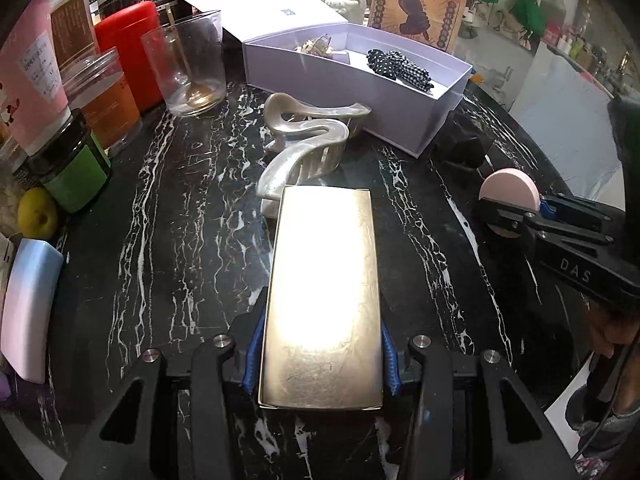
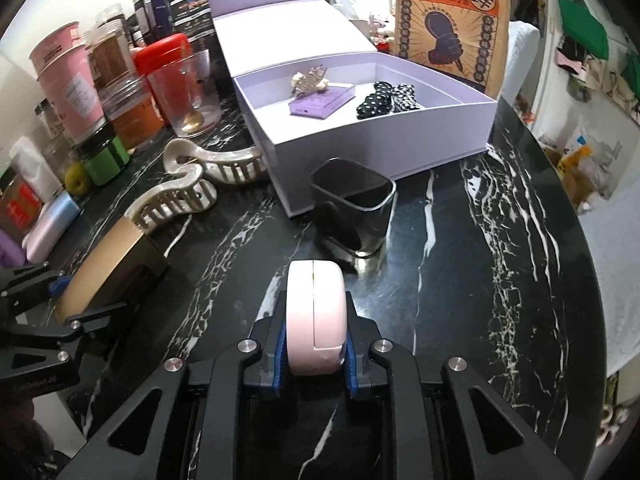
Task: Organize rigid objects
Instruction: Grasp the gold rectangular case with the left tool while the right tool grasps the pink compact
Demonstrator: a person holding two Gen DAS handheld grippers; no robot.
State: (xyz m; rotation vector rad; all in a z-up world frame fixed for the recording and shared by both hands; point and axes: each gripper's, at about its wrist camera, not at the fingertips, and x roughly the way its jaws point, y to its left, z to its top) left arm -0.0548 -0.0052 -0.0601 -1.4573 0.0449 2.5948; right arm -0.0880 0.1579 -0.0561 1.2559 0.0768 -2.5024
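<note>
Before the lavender box (image 2: 384, 136): two items in my tongs.
My left gripper (image 1: 320, 360) pinches a gold tin (image 1: 322, 296); my right gripper (image 2: 314, 354) pinches a pink round case (image 2: 316, 316).

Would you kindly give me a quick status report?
Left gripper shut on gold tin. Right gripper shut on pink case. Box open ahead; black cup before it.

Bench (image 2: 460, 280) showing black w/ white veining. Box (image 2: 380, 136) looking pale lilac; scrunchies (image 2: 386, 98) inside showing blk-wht dots & checks. Compact (image 2: 316, 320) reading pink, tin (image 1: 324, 292) glowing gold, claw clip (image 1: 304, 144) shining pearly cream.
</note>
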